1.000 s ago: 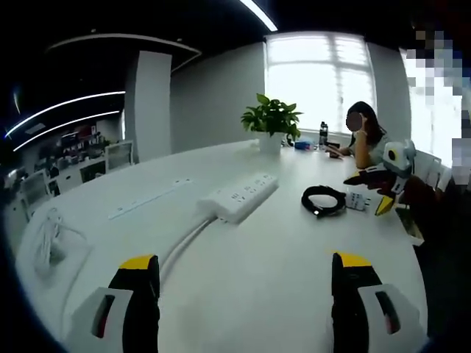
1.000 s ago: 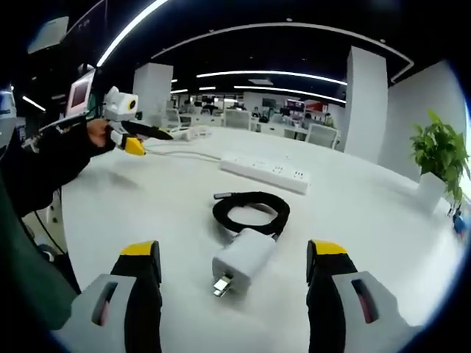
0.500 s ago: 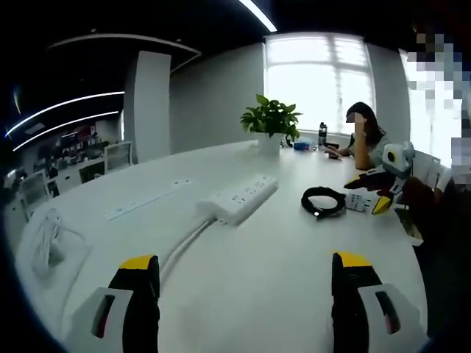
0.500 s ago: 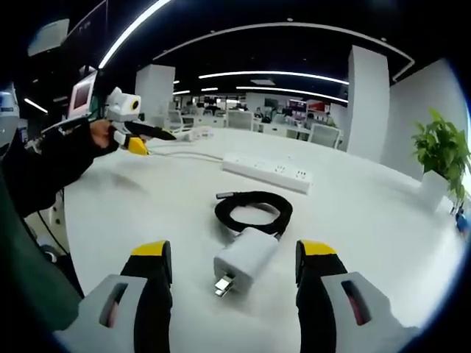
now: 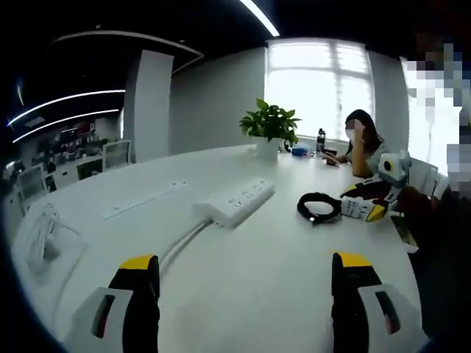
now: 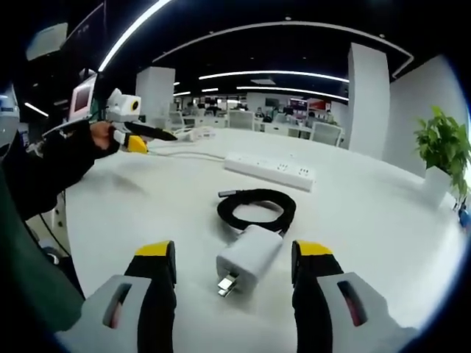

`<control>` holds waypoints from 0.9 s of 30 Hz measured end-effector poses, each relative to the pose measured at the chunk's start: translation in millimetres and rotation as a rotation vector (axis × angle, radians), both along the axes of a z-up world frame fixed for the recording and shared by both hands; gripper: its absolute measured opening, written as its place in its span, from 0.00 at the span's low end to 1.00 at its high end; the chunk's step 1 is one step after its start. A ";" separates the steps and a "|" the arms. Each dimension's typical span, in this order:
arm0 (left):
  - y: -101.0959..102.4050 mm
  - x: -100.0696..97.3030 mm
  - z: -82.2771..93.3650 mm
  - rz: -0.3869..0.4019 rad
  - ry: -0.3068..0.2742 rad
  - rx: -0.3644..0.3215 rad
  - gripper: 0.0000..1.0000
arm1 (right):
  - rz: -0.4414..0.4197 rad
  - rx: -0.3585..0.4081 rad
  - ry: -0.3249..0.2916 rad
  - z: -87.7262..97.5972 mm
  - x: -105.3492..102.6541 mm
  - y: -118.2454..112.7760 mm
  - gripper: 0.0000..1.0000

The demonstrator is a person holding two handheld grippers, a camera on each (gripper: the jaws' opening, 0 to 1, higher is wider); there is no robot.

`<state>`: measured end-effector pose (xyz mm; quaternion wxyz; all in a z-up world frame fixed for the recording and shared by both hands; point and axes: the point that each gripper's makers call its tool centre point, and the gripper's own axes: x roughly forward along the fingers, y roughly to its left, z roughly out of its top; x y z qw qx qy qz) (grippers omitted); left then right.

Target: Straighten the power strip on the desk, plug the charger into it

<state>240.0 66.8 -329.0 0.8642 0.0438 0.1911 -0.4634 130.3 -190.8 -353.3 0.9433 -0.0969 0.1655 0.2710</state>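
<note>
Between the spread, empty jaws of the right gripper (image 6: 232, 257) lies the charger (image 6: 248, 257), a white block with metal prongs facing the camera, no legible marking, on the white desk (image 6: 368, 213). Just behind it sits its coiled black cable (image 6: 256, 209), then the white power strip (image 6: 271, 169), lying askew; no writing can be read on it. Nearest in the left gripper view, the left gripper (image 5: 246, 283) is likewise parted and empty, well apart from the strip (image 5: 234, 204)

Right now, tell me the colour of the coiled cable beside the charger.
Black, clearest in the right gripper view: the coiled cable lies just beyond the white charger.
</note>
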 end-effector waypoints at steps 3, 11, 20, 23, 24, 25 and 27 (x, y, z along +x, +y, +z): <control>0.3 -0.2 -0.3 0.002 0.000 -0.001 0.99 | -0.001 0.008 -0.003 0.6 0.6 -1.0 0.60; 0.7 -0.9 -2.1 0.005 0.006 -0.008 0.99 | -0.010 0.017 0.000 -1.6 3.2 -1.2 0.57; 0.5 -1.5 -3.3 0.005 0.008 -0.008 0.99 | -0.020 0.021 -0.005 -1.7 6.3 -2.1 0.55; 0.2 -1.9 -3.8 0.002 0.008 -0.009 0.99 | -0.024 0.024 -0.004 -3.0 7.1 -2.3 0.55; -0.8 -3.6 -4.2 -0.003 0.008 -0.010 0.99 | -0.025 0.027 -0.002 -3.7 7.4 -2.2 0.56; -1.6 -4.8 -4.5 -0.006 0.008 -0.012 0.99 | -0.026 0.031 0.001 -5.1 7.7 -1.8 0.56; -1.5 -4.9 -5.3 -0.003 0.010 -0.014 0.99 | -0.030 0.032 0.004 -6.4 7.6 -1.5 0.56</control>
